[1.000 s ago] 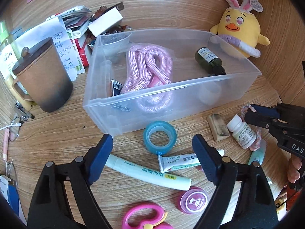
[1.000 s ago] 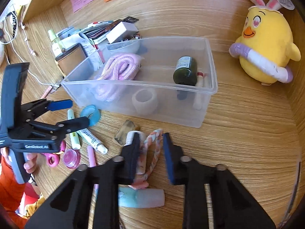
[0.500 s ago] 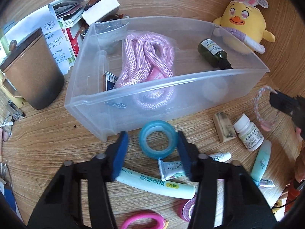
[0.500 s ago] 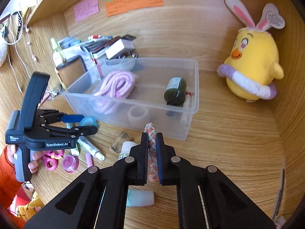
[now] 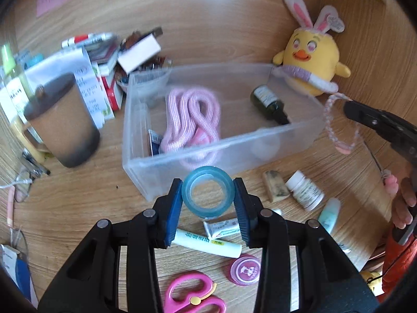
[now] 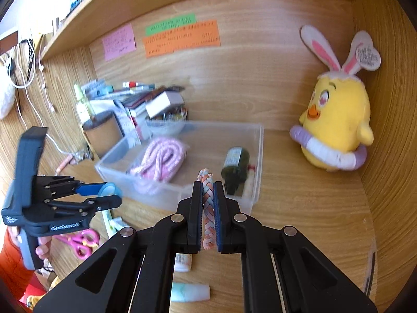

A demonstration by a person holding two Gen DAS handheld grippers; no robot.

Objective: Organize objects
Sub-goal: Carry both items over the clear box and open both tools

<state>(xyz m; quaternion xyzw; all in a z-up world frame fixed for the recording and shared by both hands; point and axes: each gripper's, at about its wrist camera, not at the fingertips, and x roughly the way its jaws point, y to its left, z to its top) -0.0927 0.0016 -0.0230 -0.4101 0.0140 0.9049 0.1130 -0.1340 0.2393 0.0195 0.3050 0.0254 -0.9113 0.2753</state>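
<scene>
Left wrist view: the left gripper [image 5: 208,203] pinches a blue tape roll [image 5: 207,195] and holds it up off the wooden desk [image 5: 78,208], just in front of the clear plastic bin [image 5: 146,180]. Right wrist view: the right gripper [image 6: 207,208] squeezes tight on a braided cord [image 6: 207,198], near the bin's front wall.

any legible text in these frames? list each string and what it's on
None can be read for certain.
Orange note, pink note, green note: handwriting, too small.
Left gripper body: white lettering, blurred.
White pill bottle, white tube, dark bottle: print too small.
Plush tag: blurred.
</scene>
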